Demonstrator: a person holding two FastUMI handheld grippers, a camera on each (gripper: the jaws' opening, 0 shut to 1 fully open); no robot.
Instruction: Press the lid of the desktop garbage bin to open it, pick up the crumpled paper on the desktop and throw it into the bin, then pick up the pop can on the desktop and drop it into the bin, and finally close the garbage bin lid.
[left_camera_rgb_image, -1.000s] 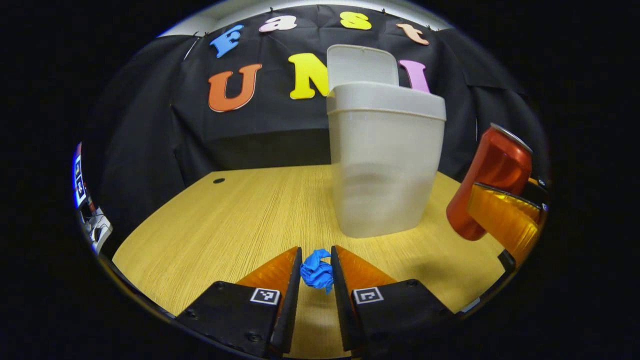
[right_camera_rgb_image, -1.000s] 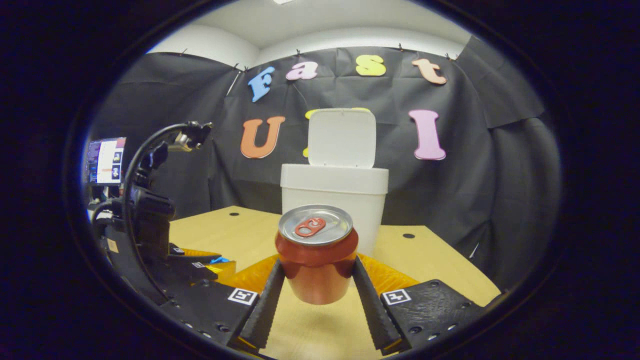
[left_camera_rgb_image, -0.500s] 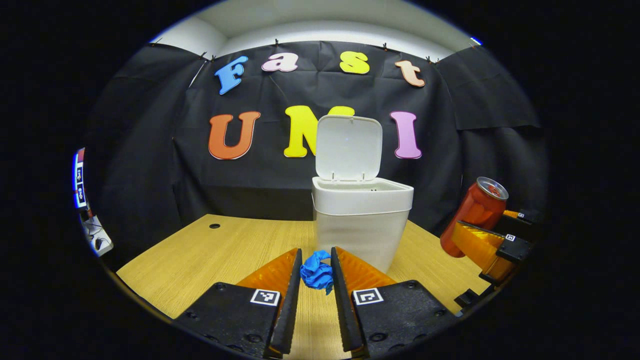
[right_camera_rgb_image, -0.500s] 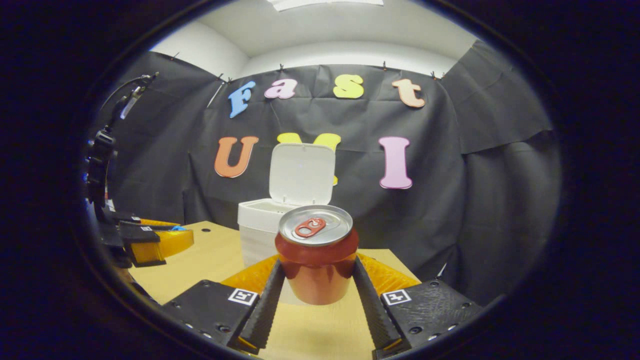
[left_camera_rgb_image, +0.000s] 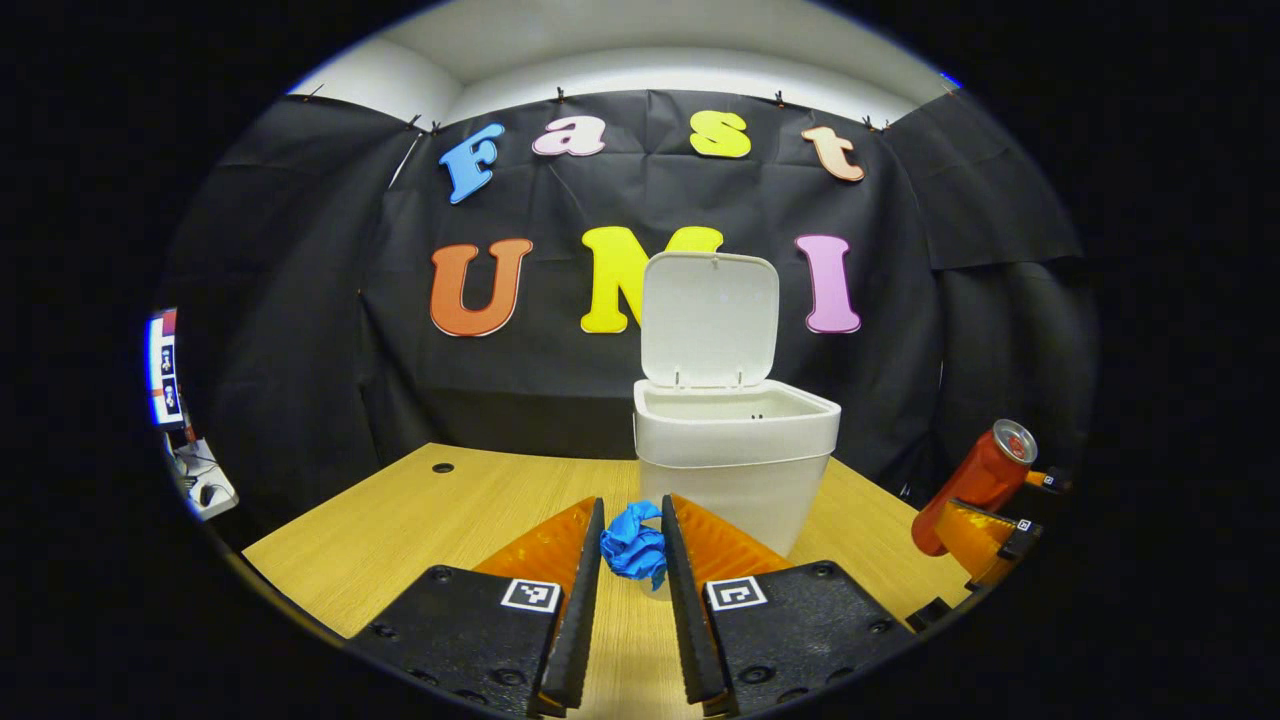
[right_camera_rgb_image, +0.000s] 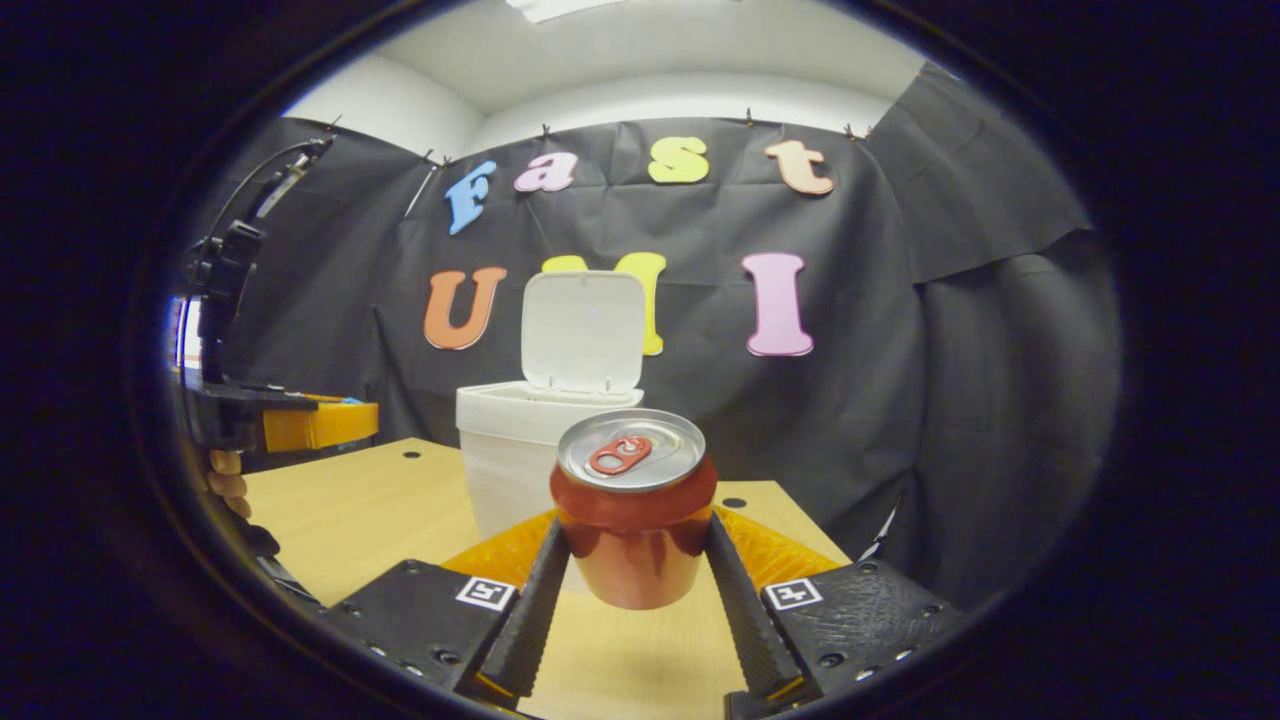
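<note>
the lid (left_camera_rgb_image: 709, 318) of the white desktop garbage bin (left_camera_rgb_image: 735, 470) is seen raised upright at the back of the opening, so the opening step is judged complete. the bin stands on the wooden desktop (left_camera_rgb_image: 440, 510) towards its far side, in front of the black cloth wall.

the crumpled blue paper (left_camera_rgb_image: 633, 542) is held between the two fingers of the left gripper (left_camera_rgb_image: 631, 545), which are closed onto it from both sides. the paper is carried above the desktop, short of the bin and below the level of its rim. it has not yet been dropped in; as far as can be seen, the inside of the bin holds nothing.

the red pop can (right_camera_rgb_image: 634, 505) is clamped upright between the fingers of the right gripper (right_camera_rgb_image: 634, 560), with its silver top and pull tab facing the camera. in the left gripper view the same can is seen tilted at the right edge, well apart from the bin. the left gripper is seen in the right gripper view at the left edge, with fingers of a hand (right_camera_rgb_image: 228, 484) below it.

both pick-ups are therefore judged done. three steps remain: the paper is to be released over the opening, the can is to be dropped in after it, and the lid is to be closed.
</note>
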